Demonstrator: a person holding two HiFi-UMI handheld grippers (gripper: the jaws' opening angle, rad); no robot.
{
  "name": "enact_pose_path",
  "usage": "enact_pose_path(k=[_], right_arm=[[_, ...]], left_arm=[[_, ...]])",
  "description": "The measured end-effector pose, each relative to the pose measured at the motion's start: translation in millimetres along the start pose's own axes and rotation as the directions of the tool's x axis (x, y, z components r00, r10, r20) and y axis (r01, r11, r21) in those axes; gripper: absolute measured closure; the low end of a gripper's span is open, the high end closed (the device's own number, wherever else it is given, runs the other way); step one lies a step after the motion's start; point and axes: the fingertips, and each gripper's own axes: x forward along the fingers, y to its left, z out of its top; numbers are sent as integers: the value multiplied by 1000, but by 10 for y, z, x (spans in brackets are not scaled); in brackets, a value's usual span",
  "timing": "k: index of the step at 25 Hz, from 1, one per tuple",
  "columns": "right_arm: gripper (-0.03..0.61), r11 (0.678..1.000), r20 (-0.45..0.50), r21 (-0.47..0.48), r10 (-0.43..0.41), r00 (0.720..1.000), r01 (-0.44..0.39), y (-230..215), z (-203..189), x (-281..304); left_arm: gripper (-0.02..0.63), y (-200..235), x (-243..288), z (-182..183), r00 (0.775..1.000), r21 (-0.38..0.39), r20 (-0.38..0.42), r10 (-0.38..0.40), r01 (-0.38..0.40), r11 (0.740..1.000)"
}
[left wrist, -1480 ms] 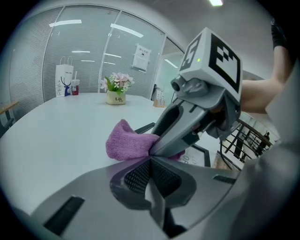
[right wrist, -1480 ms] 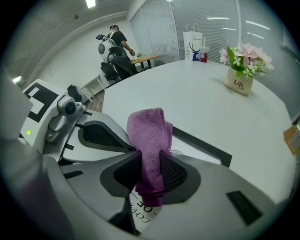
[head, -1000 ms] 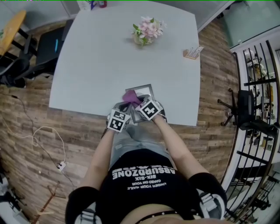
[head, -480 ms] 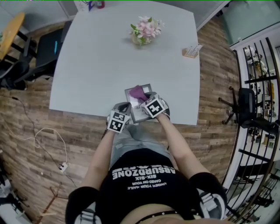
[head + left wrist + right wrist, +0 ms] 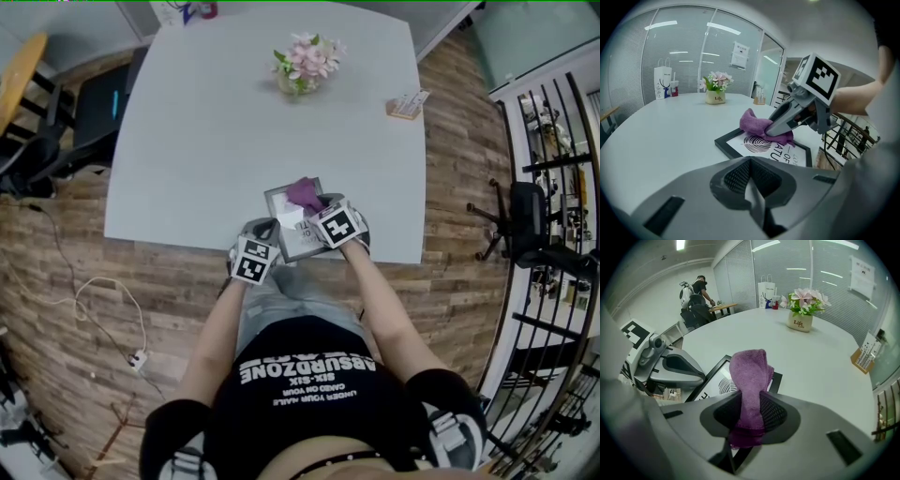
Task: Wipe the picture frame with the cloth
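While our right tongs (image 5: 315,206) are clamped on the purple cloth (image 5: 303,192), its bunched free end rests on the picture frame (image 5: 281,208), over the frame's far side at about 1 o'clock. In the right gripper view the cloth (image 5: 749,376) runs up from between the tongs (image 5: 749,420) and hides part of the black-and-white print. We see the frame lying flat on the white desk (image 5: 206,122), close to the desk's 6 o'clock edge, right before our body. Our left tongs (image 5: 751,176) are shut together with nothing between them. They sit just beside the frame's near corner at 7 o'clock; we cannot tell whether they touch it. A pot of pink flowers (image 5: 302,64) stands well apart at 12 o'clock, a small card holder (image 5: 405,105) at 2 o'clock.
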Motion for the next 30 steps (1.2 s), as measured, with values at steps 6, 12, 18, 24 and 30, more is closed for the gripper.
enact_pose_path(k=[6,12,18,24,30], right_arm=[[457,1000,-3,22,0,1000,0,31,-83,-26],[457,999,-1,45,21,1000,-21,108,-179,-79],[457,996,12,87,18,1000,-19,168,-266,-108],[457,993,37,116,-41,998,36,141,-337,-118],[457,991,29,97,-93,995,90,169,-334,-90]], left_arm=[[598,22,6,-5,1000,-38,3,-15,15,999],[598,27,17,-14,1000,-56,4,-30,30,998],[598,65,32,-51,999,-98,19,-49,50,994],[598,50,50,-35,998,-108,10,-68,69,992],[598,47,53,-45,998,-110,11,-67,68,992]])
